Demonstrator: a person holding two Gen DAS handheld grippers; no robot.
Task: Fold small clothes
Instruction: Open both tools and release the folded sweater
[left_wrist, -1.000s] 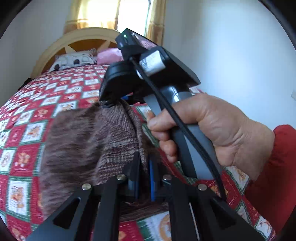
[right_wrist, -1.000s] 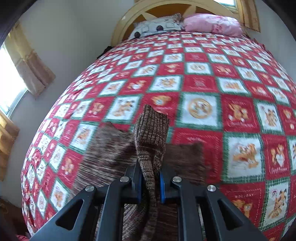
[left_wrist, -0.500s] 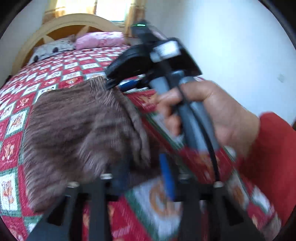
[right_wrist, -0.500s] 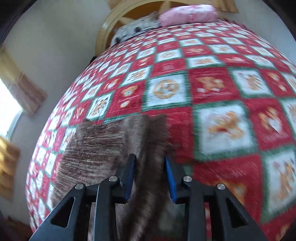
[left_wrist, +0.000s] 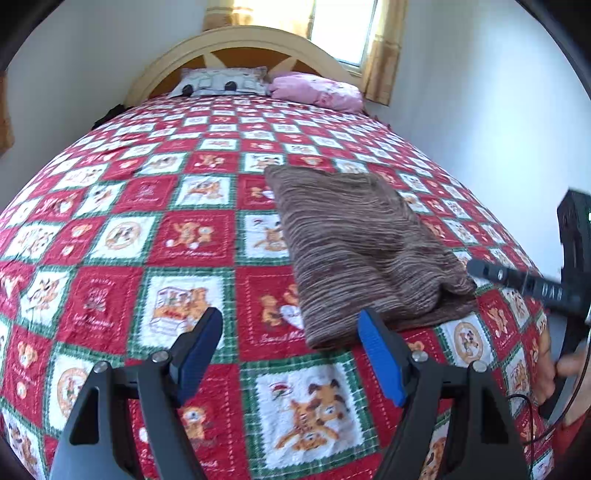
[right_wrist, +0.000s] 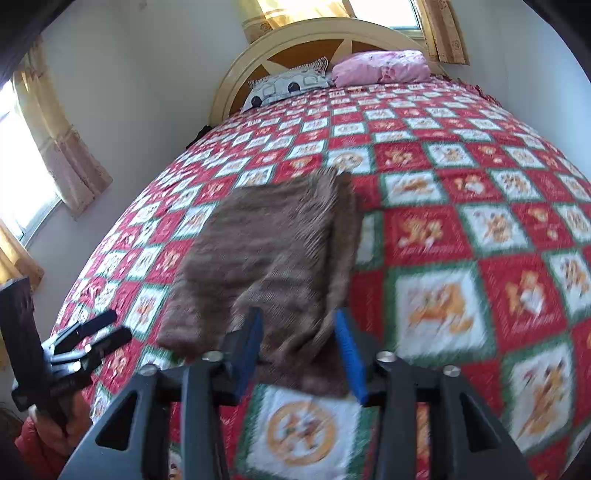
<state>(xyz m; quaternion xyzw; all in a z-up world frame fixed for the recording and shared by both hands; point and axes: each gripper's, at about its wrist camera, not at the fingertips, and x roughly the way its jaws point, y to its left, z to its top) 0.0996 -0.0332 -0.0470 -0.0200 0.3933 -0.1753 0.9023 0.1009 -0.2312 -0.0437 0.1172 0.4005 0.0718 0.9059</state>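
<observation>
Lying folded on the red patchwork quilt (left_wrist: 192, 236), the brown striped knit garment (left_wrist: 362, 247) is seen free of both tools. The left gripper (left_wrist: 291, 350) is held over the quilt with its jaws wide apart and nothing between them. The right gripper (right_wrist: 301, 350) is likewise spread, poised over the garment's near edge.

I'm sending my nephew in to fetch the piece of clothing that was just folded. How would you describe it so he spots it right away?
Look at the big bed with the red, white and green patchwork quilt and the cream arched headboard. Well down from the two pillows lies a folded brown knit garment. It is the only plain, brown-striped thing on that busy cartoon-print cover, a thick rectangular bundle, with both grippers open and clear of it.
</observation>
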